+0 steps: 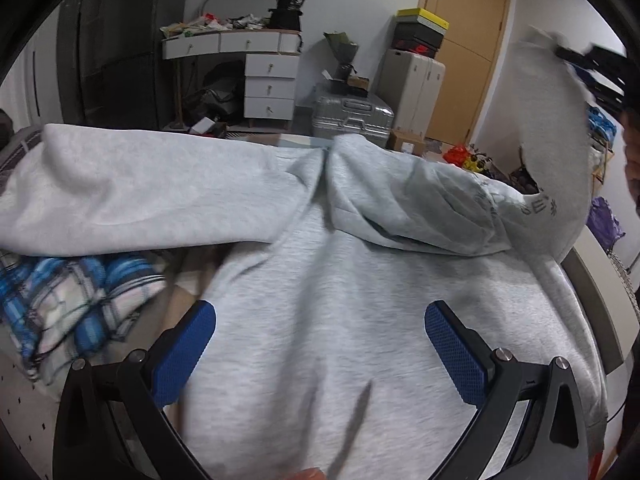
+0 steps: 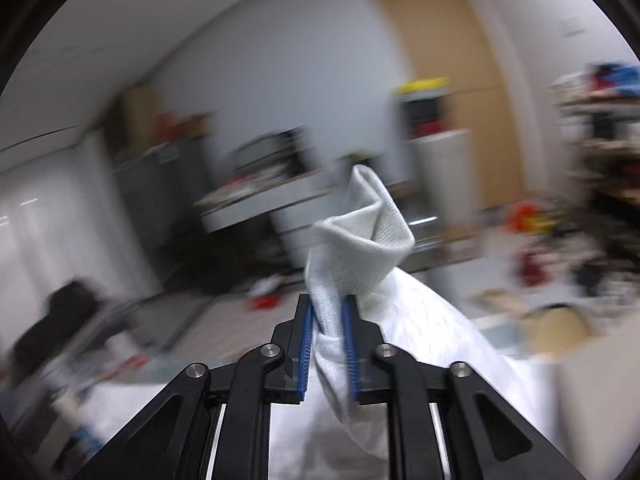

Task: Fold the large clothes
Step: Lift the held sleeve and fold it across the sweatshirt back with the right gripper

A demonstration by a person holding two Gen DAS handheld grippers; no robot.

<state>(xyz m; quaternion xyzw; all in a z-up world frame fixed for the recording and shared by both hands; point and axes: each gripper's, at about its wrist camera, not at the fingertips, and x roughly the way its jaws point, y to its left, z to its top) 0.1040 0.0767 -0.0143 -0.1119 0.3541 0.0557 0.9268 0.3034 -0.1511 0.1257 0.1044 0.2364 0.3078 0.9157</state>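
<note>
Blue pads [image 1: 188, 354] of our left hand-held gripper [image 1: 320, 354] stand spread over the grey hoodie [image 1: 340, 288]. Only the right wrist view shows our right hand-held gripper [image 2: 327, 344] pinching its cuff [image 2: 356, 240]. At 11 o'clock, white drawers [image 1: 270, 88]; at 1, a wooden door [image 1: 464, 48].

A pale wall [image 1: 352, 8] backs the room, with a light wooden door [image 1: 464, 48] at its right. Against the wall stands a white drawer desk [image 1: 256, 68] heaped with clutter, a dark tall cabinet [image 1: 120, 52] to its left, and a silver suitcase [image 1: 352, 114] and a white suitcase [image 1: 412, 92] toward the door. Stacked boxes [image 1: 420, 34], the top one yellow-lidded, sit on the white suitcase.
</note>
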